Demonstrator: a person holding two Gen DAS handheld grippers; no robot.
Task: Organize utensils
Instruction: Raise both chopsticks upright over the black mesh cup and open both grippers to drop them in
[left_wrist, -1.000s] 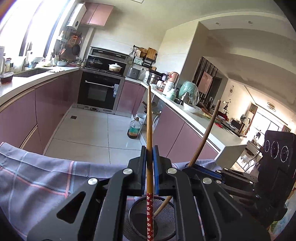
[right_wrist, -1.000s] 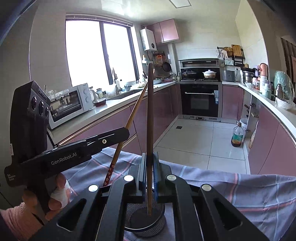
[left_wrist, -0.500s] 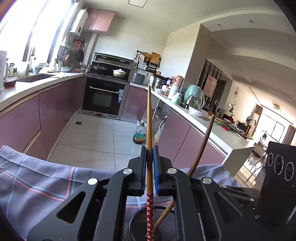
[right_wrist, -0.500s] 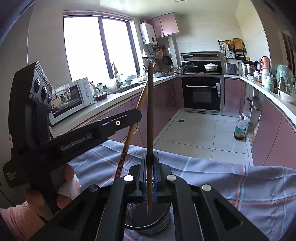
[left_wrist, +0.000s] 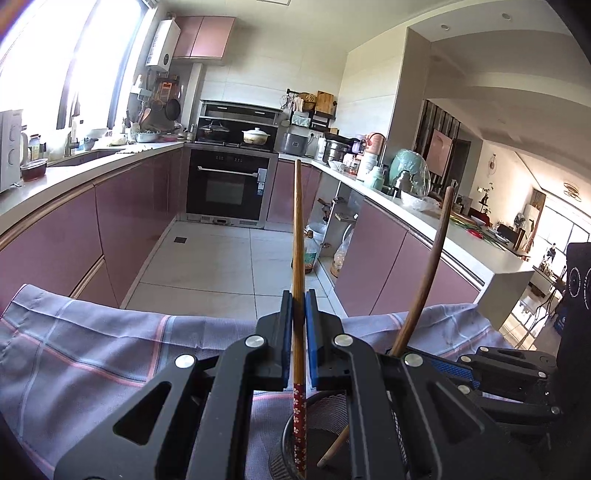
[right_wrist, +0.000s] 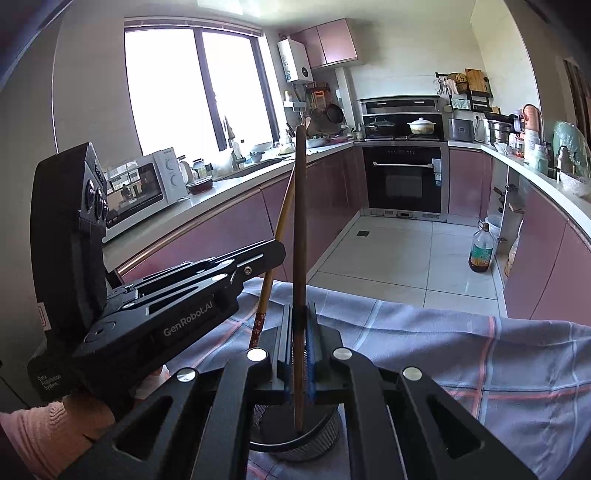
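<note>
The left gripper (left_wrist: 298, 343) has its blue-padded jaws pinched on a light bamboo chopstick with a red flower-patterned end (left_wrist: 297, 258), held nearly upright with the patterned end pointing down, so that it can go straight into the round black wire-mesh utensil holder (left_wrist: 325, 417) standing just below on the lilac checked cloth (left_wrist: 92, 354). That end already sits inside the holder's rim. The right gripper (right_wrist: 300, 347) is likewise clamped on a darker brown wooden chopstick (right_wrist: 300, 221), also upright, its lower tip reaching down into the same mesh cup, which in the right wrist view shows beneath the jaws. Both sticks are gripped low on their shafts, probably to keep the long upper parts steady and the tips aimed at the narrow opening. The two grippers crowd together over the holder, so releasing one at a time looks the safer course.
</note>
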